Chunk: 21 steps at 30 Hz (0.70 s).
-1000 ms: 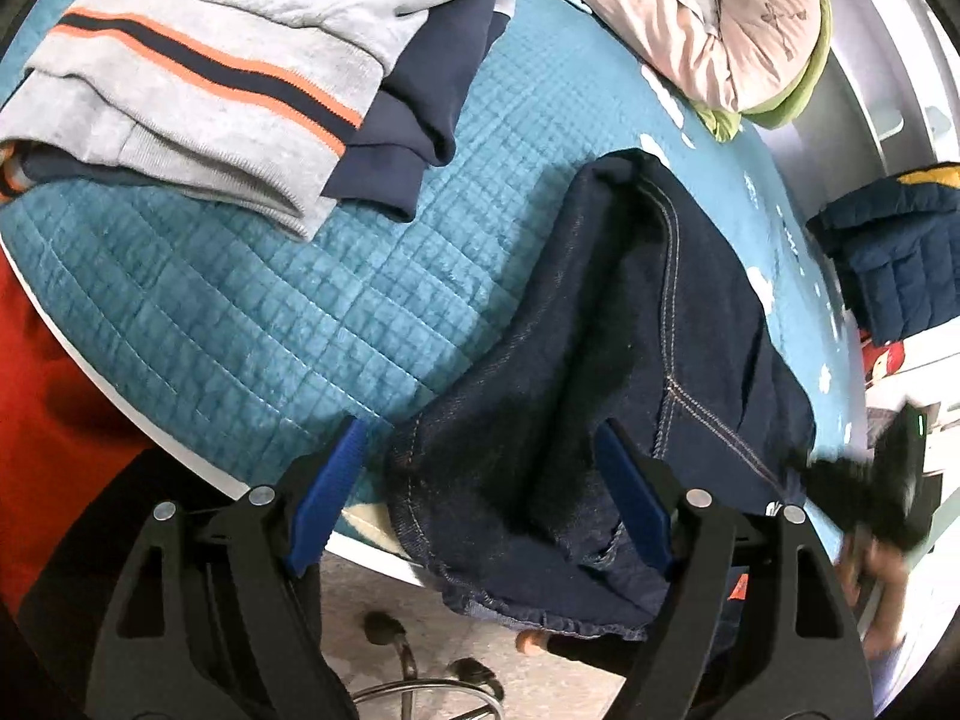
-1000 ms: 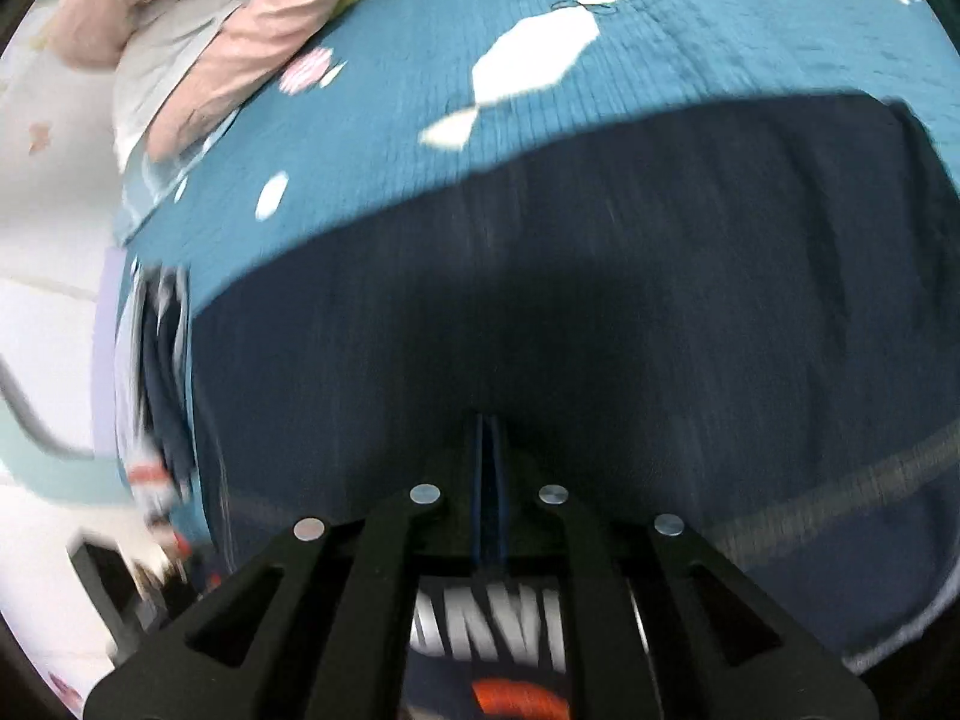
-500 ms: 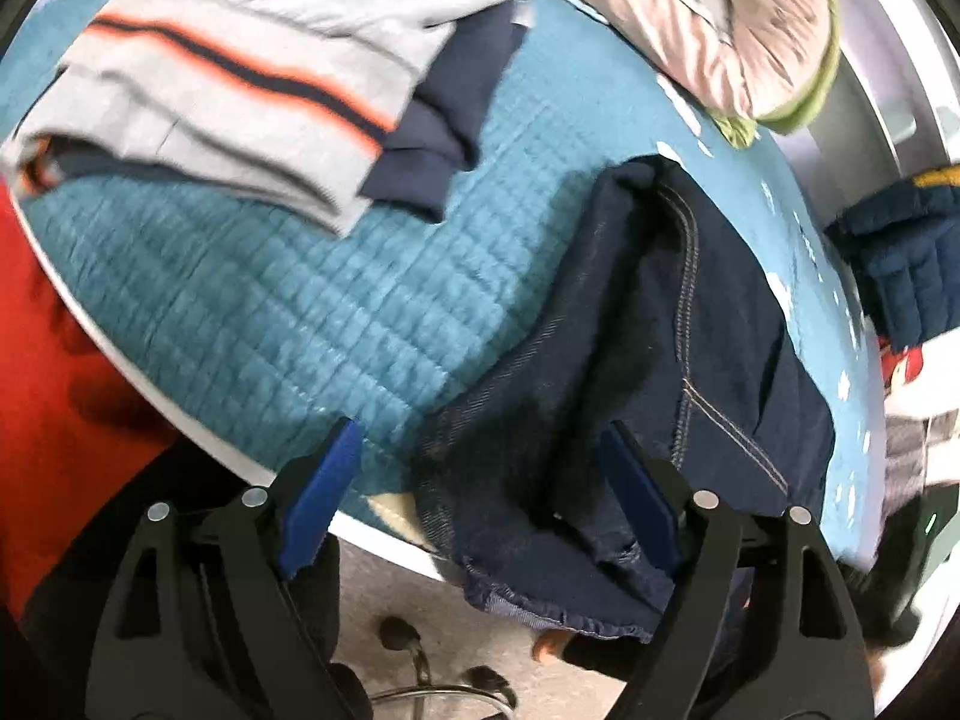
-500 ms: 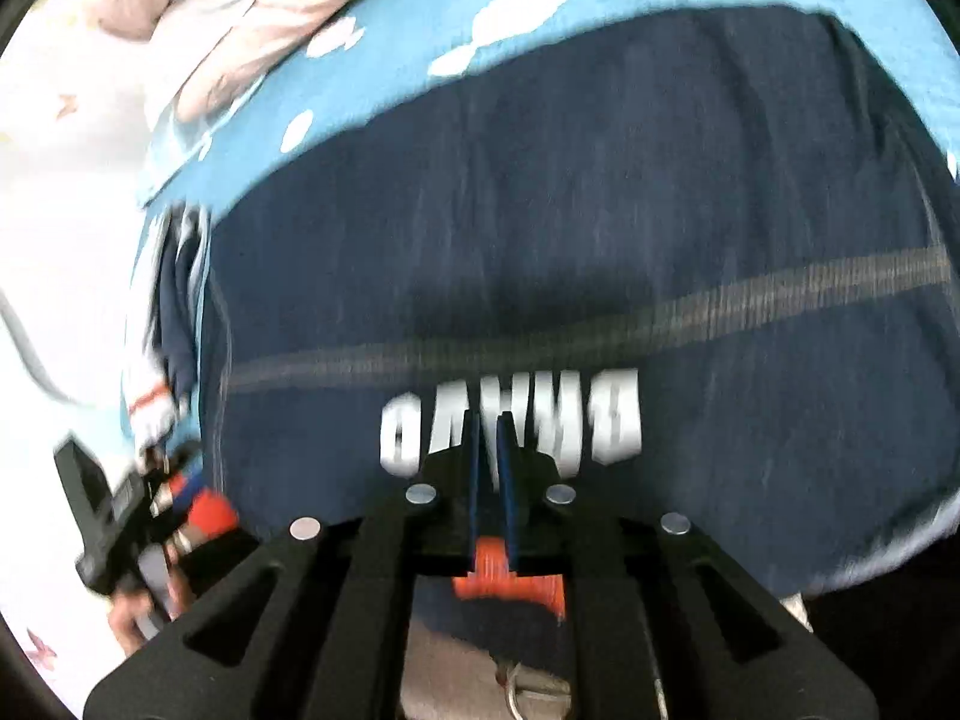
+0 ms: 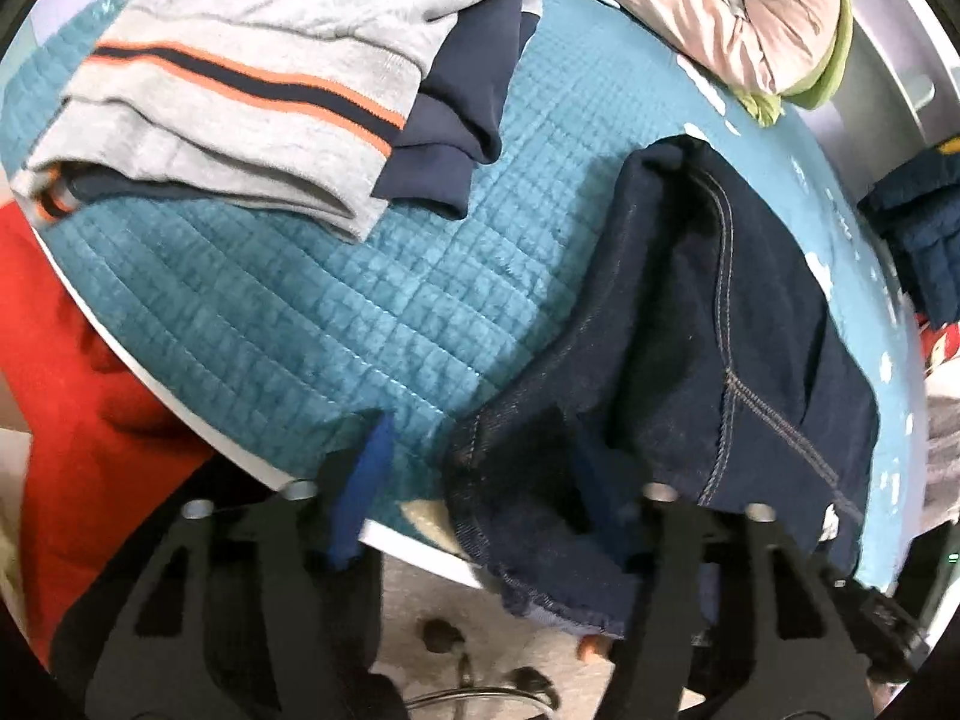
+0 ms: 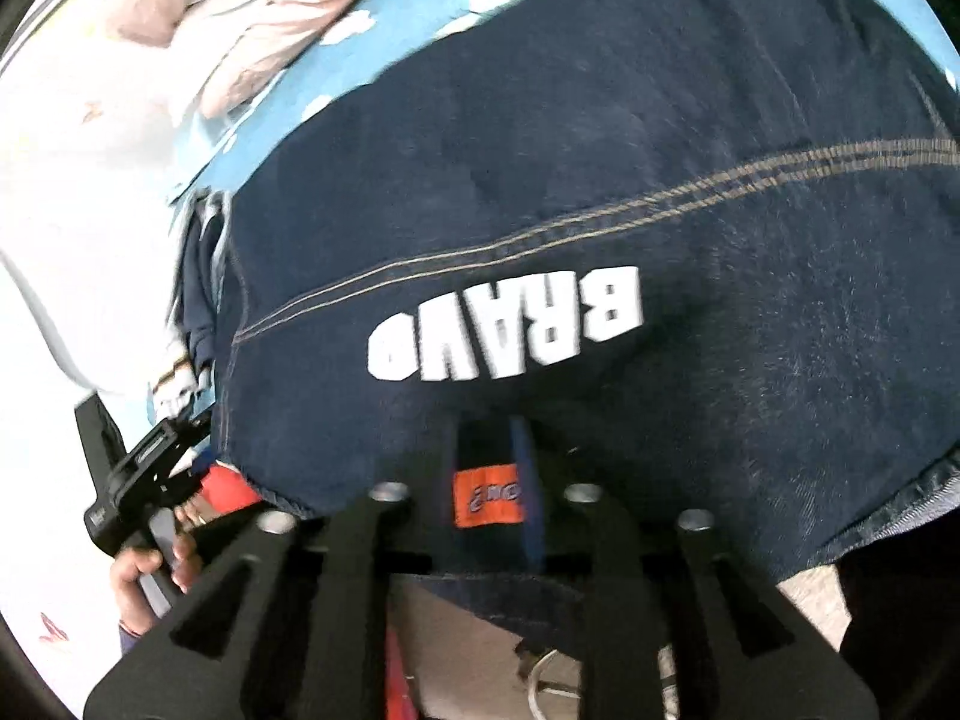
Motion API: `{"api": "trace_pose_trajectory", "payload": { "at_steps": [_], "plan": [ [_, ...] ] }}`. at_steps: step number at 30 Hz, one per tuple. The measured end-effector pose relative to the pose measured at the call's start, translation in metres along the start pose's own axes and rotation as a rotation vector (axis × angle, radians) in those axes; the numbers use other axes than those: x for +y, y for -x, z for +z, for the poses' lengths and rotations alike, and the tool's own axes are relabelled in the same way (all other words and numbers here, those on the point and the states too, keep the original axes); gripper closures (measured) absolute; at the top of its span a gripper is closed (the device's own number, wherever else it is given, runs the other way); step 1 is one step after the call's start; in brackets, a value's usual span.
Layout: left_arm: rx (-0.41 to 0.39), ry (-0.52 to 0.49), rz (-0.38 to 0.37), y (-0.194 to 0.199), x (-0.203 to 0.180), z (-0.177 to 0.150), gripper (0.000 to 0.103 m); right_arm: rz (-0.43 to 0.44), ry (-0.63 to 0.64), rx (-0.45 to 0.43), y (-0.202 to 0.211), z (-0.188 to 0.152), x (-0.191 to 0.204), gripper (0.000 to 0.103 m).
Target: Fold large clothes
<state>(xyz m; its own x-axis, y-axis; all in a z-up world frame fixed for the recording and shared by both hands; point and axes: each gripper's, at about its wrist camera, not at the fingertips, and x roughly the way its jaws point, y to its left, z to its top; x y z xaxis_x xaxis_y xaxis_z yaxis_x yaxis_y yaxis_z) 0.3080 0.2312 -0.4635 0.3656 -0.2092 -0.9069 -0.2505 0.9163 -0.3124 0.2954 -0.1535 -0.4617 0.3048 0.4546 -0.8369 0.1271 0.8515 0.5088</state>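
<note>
a: start at the left. what's there?

b: in the left wrist view, a patch of red fabric (image 5: pixel 90 396) below the bed's edge, then a grey sweater (image 5: pixel 240 102) with an orange and navy stripe, folded, lying on the teal quilt (image 5: pixel 336 312). just beside it, partly under it, a navy garment (image 5: pixel 468 120).

a: and the left gripper?

b: the left gripper (image 5: pixel 480 480) points down at the near edge of the bed. its jaws are closing. the hem corner of the dark jeans (image 5: pixel 720 330) sits between the blue pads (image 5: pixel 366 480), but the left pad stands clear of the cloth, over the quilt. the right pad is mostly buried in denim. so it has not clamped yet.

a: where do the jeans lie?

b: on the quilt, right of the middle, running from the near edge toward a pink padded jacket (image 5: pixel 720 6) at the far side. the hem hangs over the bed's edge.

a: further right?

b: a dark blue quilted thing (image 5: pixel 918 228) off the bed, by a grey wall.

a: now the right wrist view.

b: at its left a hand (image 6: pixel 150 570) holds the other black tool. the jeans (image 6: pixel 600 150) fill the middle, with white letters reading "bravo" upside down and double tan stitching.

a: the right gripper?

b: the right gripper (image 6: pixel 489 480) is at the jeans' near edge, its jaws opening, a narrow gap now. an orange label (image 6: pixel 486 495) shows between them; i cannot tell whether the pads touch cloth.
</note>
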Motion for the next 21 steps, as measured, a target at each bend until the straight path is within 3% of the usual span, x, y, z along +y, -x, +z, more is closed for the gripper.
{"api": "trace_pose_trajectory", "payload": {
  "at_steps": [1, 6, 8, 9, 13, 16, 21],
  "plan": [
    [0.003, -0.007, -0.012, 0.000, -0.002, -0.001, 0.071, -0.011, 0.030, -0.007, 0.001, -0.003, 0.006, 0.063],
    [0.012, -0.100, 0.039, -0.005, -0.017, -0.003, 0.072, -0.004, 0.117, -0.003, -0.005, -0.015, 0.033, 0.060],
    [0.011, -0.094, 0.009, -0.002, -0.017, -0.001, 0.083, -0.003, 0.151, -0.003, -0.007, -0.020, 0.044, 0.058],
    [0.005, -0.091, -0.042, 0.003, -0.017, -0.001, 0.099, 0.000, 0.163, -0.006, -0.007, -0.023, 0.047, 0.057],
    [-0.041, -0.098, -0.152, 0.030, -0.026, -0.002, 0.099, 0.043, 0.224, -0.024, -0.005, -0.030, 0.062, 0.057],
    [-0.054, -0.106, -0.229, 0.049, -0.037, -0.003, 0.099, 0.078, 0.280, -0.047, -0.004, -0.035, 0.080, 0.050],
    [-0.075, -0.137, -0.285, 0.070, -0.056, -0.005, 0.099, 0.144, 0.402, -0.075, -0.003, -0.045, 0.112, 0.044]
  ]
}}
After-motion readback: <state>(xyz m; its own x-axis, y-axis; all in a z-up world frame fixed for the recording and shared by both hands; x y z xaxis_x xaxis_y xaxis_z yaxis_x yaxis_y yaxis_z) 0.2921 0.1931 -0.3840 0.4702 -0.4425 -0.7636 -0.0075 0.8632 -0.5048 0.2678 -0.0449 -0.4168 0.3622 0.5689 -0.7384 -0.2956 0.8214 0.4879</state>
